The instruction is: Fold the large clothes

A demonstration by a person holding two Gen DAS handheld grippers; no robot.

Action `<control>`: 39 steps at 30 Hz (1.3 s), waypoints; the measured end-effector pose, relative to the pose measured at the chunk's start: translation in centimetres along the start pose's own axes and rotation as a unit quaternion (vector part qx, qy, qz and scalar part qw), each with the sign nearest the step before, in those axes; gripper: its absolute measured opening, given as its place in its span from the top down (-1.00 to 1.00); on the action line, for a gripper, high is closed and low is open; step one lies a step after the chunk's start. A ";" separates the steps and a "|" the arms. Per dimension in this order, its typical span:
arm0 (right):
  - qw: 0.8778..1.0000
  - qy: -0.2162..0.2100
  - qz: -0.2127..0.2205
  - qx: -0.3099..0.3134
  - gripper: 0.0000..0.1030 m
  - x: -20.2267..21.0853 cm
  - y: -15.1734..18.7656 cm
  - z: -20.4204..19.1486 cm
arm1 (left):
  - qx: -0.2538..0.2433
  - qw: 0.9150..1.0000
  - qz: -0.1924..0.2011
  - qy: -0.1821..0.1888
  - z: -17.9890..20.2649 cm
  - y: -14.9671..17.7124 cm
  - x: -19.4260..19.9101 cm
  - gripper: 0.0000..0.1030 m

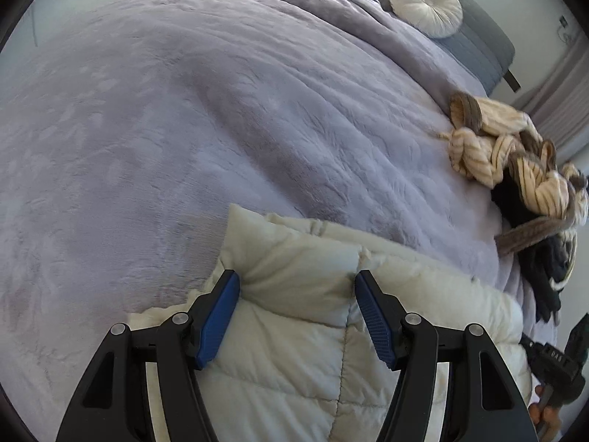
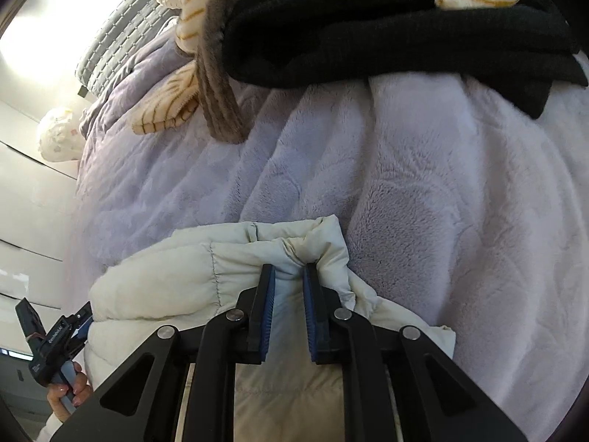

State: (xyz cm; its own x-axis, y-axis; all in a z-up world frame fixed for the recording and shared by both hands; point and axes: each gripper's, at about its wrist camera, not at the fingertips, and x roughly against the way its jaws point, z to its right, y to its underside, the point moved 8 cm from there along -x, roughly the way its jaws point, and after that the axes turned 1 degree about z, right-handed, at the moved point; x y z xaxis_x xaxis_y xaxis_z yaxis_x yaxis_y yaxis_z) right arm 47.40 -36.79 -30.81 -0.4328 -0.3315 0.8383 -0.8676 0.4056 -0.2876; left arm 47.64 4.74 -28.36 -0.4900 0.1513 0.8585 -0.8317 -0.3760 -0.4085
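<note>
Cream puffer jacket [image 1: 294, 316] on lilac blanket [image 1: 184, 129], left gripper [image 1: 297, 285] spread wide over its padded edge, right gripper [image 2: 288, 276] pinching a fold, striped and black clothes [image 1: 515, 169] nearby

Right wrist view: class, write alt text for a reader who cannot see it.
The right gripper pinches a fold of a cream quilted puffer jacket lying on a lilac plush blanket. Beyond it lies a pile of black knitwear and a cream striped garment. At lower left, a hand holds the other gripper's handle.
</note>
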 end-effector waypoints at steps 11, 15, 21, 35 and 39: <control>1.000 -0.008 0.026 -0.006 0.62 4.9 1.2 -1.6 | -0.042 0.999 -0.012 -0.013 -0.3 2.5 5.7 -0.30; 0.999 -0.017 0.030 -0.013 0.62 7.1 2.7 -1.9 | -0.029 0.999 -0.021 -0.001 -1.0 4.2 7.5 -0.31; 0.999 -0.029 0.019 -0.032 0.61 8.8 5.2 -1.9 | -0.039 0.999 -0.011 -0.005 -1.5 6.4 10.5 -0.72; 0.997 -0.060 0.002 -0.056 -0.12 12.2 11.8 -1.7 | -0.070 0.997 -0.017 -0.018 -4.0 12.4 13.7 -1.00; 0.995 -0.069 -0.004 -0.067 -0.35 12.8 13.6 -1.5 | -0.067 0.997 -0.034 -0.024 -4.8 14.1 13.7 -1.00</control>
State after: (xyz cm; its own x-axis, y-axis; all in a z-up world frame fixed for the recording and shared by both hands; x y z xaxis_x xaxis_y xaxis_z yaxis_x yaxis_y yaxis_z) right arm 30.38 -34.25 -23.28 -0.4640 -0.4442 0.7664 -0.8342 0.5102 -0.2094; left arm 27.93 5.91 -23.86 -0.4203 0.1276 0.8984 -0.8920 -0.2399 -0.3832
